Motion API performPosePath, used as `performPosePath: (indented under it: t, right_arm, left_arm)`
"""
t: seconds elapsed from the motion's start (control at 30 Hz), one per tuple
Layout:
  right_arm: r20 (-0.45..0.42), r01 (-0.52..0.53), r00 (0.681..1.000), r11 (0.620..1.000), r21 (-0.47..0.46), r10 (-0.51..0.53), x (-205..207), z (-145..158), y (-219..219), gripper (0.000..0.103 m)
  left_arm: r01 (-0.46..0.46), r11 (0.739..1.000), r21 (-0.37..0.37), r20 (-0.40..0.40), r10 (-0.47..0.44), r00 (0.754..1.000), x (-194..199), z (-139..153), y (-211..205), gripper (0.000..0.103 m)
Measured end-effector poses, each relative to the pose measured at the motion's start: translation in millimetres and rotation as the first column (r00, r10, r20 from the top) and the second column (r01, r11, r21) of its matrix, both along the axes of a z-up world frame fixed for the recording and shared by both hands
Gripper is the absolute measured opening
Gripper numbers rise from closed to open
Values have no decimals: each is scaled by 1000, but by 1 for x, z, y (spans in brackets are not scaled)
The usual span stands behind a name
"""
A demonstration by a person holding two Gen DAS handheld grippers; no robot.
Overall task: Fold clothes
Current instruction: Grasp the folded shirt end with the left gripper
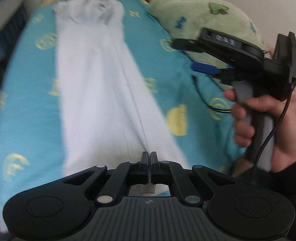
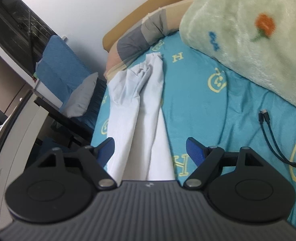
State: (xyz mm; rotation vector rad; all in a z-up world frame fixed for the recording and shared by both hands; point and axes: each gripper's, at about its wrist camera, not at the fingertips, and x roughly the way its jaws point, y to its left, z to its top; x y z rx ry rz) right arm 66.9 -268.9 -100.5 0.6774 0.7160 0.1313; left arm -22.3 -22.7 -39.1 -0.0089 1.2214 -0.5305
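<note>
The long white cotton garment [image 2: 142, 108] lies stretched lengthwise on the teal bedsheet w/ yellow smiley and letter prints [image 2: 198, 104], left of the fuzzy pale-green blanket [image 2: 248, 40]; its far end reaches the grey-and-beige striped pillow [image 2: 140, 38]. It looks already doubled along its length, w/ a crease down the middle.

Left gripper [image 1: 149, 156] is clenched on the garment's near edge, cloth pinched between the jaws. Right gripper [image 2: 150, 146] is released, blue pads spread wide to either side of the garment, not touching it as far as I can tell; in the left view it hovers beside the blanket.

Risks, my guess: lifting w/ only one corner held would let the other side sag and undo the crease. Right claw could grab the sheet along w/ the cloth if it dips too low. The black USB cable [image 2: 268, 132], lying loose on the sheet right of the garment, could snag.

Writing: "DAS" embossed on right gripper body in the left view; "H" letters printed on the sheet.
</note>
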Motion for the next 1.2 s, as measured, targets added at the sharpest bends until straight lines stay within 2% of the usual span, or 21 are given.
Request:
performPosePath:
  t: [0.1, 0.2, 0.27, 0.37, 0.47, 0.57, 0.63, 0.7, 0.8, 0.9, 0.97, 1.03, 1.13, 1.17, 1.2]
  right_arm:
    - [-61, -38, 997, 999, 7, 39, 0, -13, 0, 80]
    - [-142, -62, 987, 993, 97, 76, -4, -31, -3, 80]
    - [-191, -61, 978, 988, 143, 88, -7, -42, -3, 80]
    - [-248, -72, 961, 979, 192, 120, -13, -53, 3, 81]
    - [-303, -92, 940, 969, 229, 160, -20, -63, 11, 81]
    - [-348, -105, 918, 963, 248, 190, -26, -72, 20, 80]
    - [-376, -114, 904, 964, 241, 201, -28, -76, 26, 81]
    - [-388, -138, 895, 964, 228, 220, -29, -77, 34, 81]
    - [-402, -179, 882, 964, 199, 246, -31, -75, 46, 81]
    - [-423, -227, 864, 961, 157, 273, -37, -70, 60, 80]
    - [-448, -283, 843, 954, 98, 296, -40, -65, 75, 80]
    - [-477, -369, 818, 929, -6, 322, -44, -60, 97, 80]
    - [-513, -458, 790, 879, -132, 335, -52, -53, 123, 80]
    - [-519, -458, 790, 877, -146, 326, -54, -51, 125, 72]
    - [-523, -447, 793, 882, -151, 313, -55, -50, 124, 55]
  left_arm:
    - [-20, 999, -32, -64, 18, 998, 4, -29, -6, 3]
    - [-83, 995, -53, -93, 77, 993, 6, -37, 9, 20]
    - [-152, 983, -107, -87, 143, 986, 10, -32, 33, 54]
    - [-293, 933, -206, -103, 277, 955, 20, -26, 75, 68]
    - [-452, 868, -205, -134, 432, 892, 34, -39, 117, 73]
    - [-576, 802, -156, -224, 540, 812, 44, -64, 140, 73]
    - [-581, 803, -132, -226, 547, 806, 47, -74, 141, 74]
    - [-562, 823, -80, -236, 533, 813, 51, -86, 129, 74]
    - [-516, 853, -84, -242, 485, 841, 47, -86, 121, 72]
    - [-460, 884, -80, -281, 423, 862, 39, -86, 113, 55]
    - [-419, 905, -70, -306, 380, 873, 33, -86, 107, 31]
    - [-377, 925, -45, -306, 346, 887, 24, -84, 100, 17]
    - [-366, 930, -43, -259, 343, 903, 12, -73, 99, 8]
    - [-377, 924, -64, -256, 350, 901, 9, -69, 102, 7]
    - [-390, 916, -89, -255, 358, 898, 6, -65, 106, 7]
